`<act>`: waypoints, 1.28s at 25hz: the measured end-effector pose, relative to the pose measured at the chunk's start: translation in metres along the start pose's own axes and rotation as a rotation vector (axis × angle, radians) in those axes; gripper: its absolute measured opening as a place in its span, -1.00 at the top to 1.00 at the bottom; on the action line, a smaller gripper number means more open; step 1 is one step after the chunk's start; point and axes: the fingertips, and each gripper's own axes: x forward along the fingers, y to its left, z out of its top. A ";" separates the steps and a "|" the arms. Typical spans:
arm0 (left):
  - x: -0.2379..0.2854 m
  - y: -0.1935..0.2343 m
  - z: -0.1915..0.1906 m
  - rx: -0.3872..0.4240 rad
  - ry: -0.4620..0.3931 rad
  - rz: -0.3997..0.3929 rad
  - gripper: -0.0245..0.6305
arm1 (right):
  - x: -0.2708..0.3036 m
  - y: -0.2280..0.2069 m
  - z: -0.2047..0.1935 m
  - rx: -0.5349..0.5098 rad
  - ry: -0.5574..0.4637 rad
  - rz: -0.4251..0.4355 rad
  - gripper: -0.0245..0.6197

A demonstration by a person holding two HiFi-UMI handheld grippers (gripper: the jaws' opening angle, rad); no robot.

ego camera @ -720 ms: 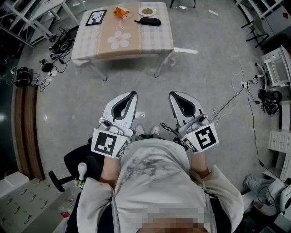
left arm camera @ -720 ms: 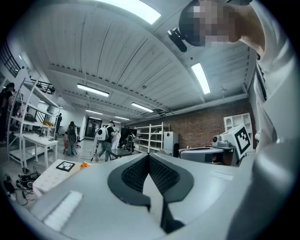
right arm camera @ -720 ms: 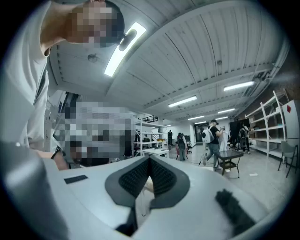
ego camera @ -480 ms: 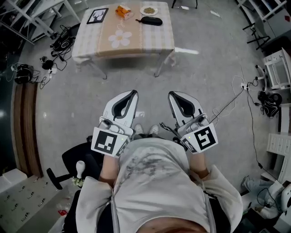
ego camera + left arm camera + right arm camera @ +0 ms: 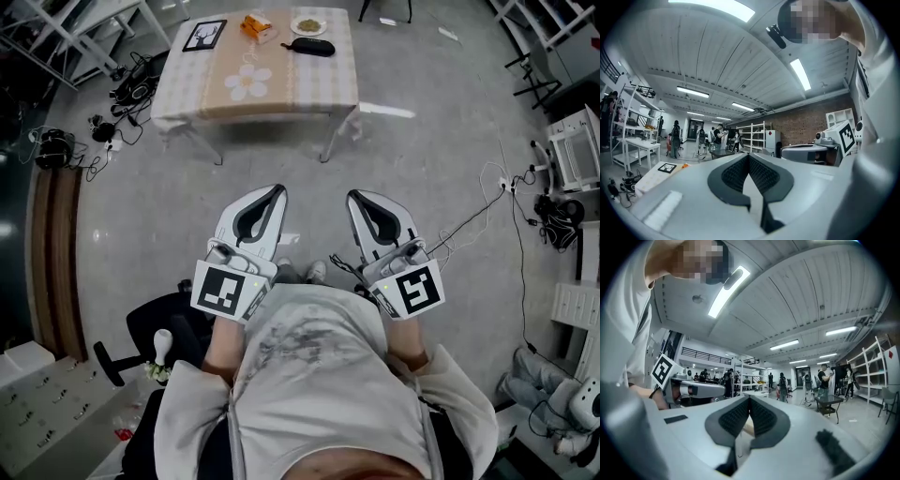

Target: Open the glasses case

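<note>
The black glasses case (image 5: 307, 47) lies shut at the far edge of a small checked table (image 5: 328, 84), far ahead of me in the head view. My left gripper (image 5: 277, 191) and right gripper (image 5: 353, 197) are held side by side close to the person's body, over the floor and well short of the table. Both point level towards the table. In the left gripper view the left gripper's (image 5: 748, 155) ribbed pads meet with nothing between them. The right gripper's (image 5: 749, 398) pads also meet, empty.
On the table are a framed picture (image 5: 202, 35), an orange packet (image 5: 255, 25), a small plate (image 5: 307, 23) and a flower mat (image 5: 247, 82). Cables lie on the floor at left (image 5: 112, 94) and right (image 5: 506, 178). An office chair (image 5: 159, 337) stands behind at left.
The head view has shifted slightly and the person's feet have moved. Both grippers stay shut in the same place before the body.
</note>
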 end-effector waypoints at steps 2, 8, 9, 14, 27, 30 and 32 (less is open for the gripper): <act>0.003 0.000 0.001 -0.001 0.002 0.001 0.90 | 0.001 -0.003 0.001 0.005 0.000 0.004 0.88; 0.018 0.008 0.004 0.003 -0.005 -0.015 0.90 | 0.013 -0.014 0.000 0.003 0.012 -0.006 0.88; 0.021 0.010 0.004 0.004 -0.007 -0.021 0.90 | 0.016 -0.017 0.001 0.000 0.015 -0.010 0.88; 0.039 0.035 0.001 0.001 -0.010 -0.045 0.90 | 0.046 -0.026 -0.004 -0.006 0.037 -0.023 0.88; 0.076 0.110 0.002 -0.020 -0.019 -0.092 0.90 | 0.124 -0.046 -0.010 -0.014 0.076 -0.066 0.88; 0.083 0.122 0.001 -0.031 -0.021 -0.102 0.90 | 0.135 -0.050 -0.011 -0.015 0.085 -0.085 0.88; 0.088 0.127 -0.001 -0.038 -0.019 -0.106 0.90 | 0.140 -0.054 -0.013 -0.012 0.095 -0.090 0.88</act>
